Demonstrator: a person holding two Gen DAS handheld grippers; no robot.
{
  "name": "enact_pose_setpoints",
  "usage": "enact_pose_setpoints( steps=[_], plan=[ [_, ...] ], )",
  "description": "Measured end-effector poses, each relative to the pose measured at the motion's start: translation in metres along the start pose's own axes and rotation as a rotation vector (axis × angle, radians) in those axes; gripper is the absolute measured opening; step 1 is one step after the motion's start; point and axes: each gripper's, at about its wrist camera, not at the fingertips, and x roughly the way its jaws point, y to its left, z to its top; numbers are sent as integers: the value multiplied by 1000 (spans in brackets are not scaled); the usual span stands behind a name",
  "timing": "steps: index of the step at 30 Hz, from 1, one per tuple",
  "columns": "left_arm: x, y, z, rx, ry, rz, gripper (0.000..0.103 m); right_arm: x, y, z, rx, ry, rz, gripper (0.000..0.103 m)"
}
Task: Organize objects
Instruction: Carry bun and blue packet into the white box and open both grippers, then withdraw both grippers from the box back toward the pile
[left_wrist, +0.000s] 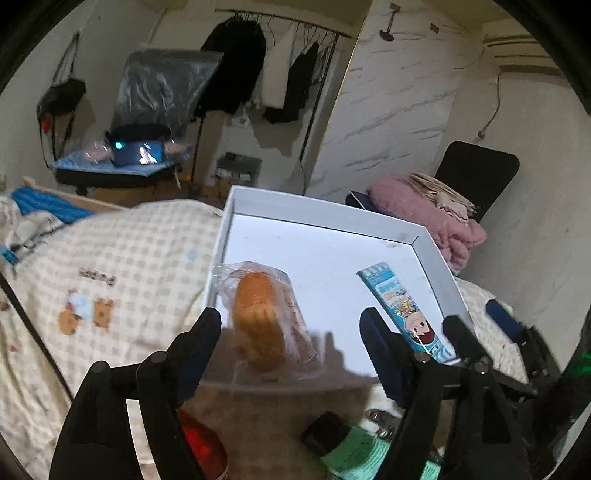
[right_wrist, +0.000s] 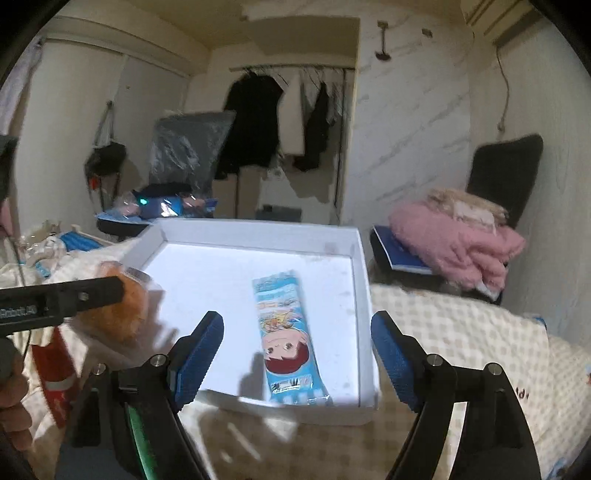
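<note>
Left hand-held gripper (left_wrist: 291, 332) released, jaws spread wide, with the orange bun in clear plastic wrap (left_wrist: 264, 319) lying between them at the near left edge of the shallow white cardboard box (left_wrist: 325, 214) on the checked beige bed cover (left_wrist: 122, 258). Right hand-held gripper (right_wrist: 297, 334) likewise spread apart and holding nothing, poised just above the long light-blue cartoon-printed snack packet (right_wrist: 286, 336) lying flat on the box floor near its right wall (right_wrist: 364, 280). Pink fluffy blanket (right_wrist: 454, 236) heaped on a chair beyond
</note>
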Motion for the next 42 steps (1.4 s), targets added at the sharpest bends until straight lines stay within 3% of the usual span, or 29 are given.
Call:
enact_pose_setpoints(
  steps=[5, 9, 14, 19, 21, 24, 27, 29, 32, 36, 39, 42],
  plan=[
    [-39, -1, -1, 12, -18, 3, 80, -24, 3, 11, -31, -24, 29, 82],
    [-73, -10, 13, 14, -9, 86, 80, -48, -4, 41, 8, -10, 96, 82],
    [-115, -25, 21, 6, -30, 180, 83, -87, -19, 58, 165, 24, 203, 82],
    [-141, -34, 11, -49, 39, 237, 83, -128, -17, 83, 114, 23, 211, 82],
    [-153, -53, 13, 48, 44, 345, 83, -155, -18, 91, 83, -60, 285, 85],
    [-163, -69, 16, 86, 37, 446, 83, -171, -24, 99, 145, -26, 313, 85],
    [-171, -66, 19, -12, 60, 374, 83, -182, -38, 102, 275, 28, 315, 85],
    [-177, -66, 13, -25, 31, 334, 84, -197, -42, 95, 281, 18, 314, 85],
    [-177, -67, -5, -29, -4, 359, 87, -208, -46, 75, 241, 30, 214, 85],
    [-152, -61, -20, -81, 36, 323, 87, -188, -62, 45, 319, 109, 219, 85],
    [-134, -56, -32, -87, 51, 308, 87, -170, -71, 19, 412, 123, 278, 85],
    [-121, -48, -48, -99, 52, 287, 87, -143, -75, -4, 431, 212, 272, 85]
  ],
)
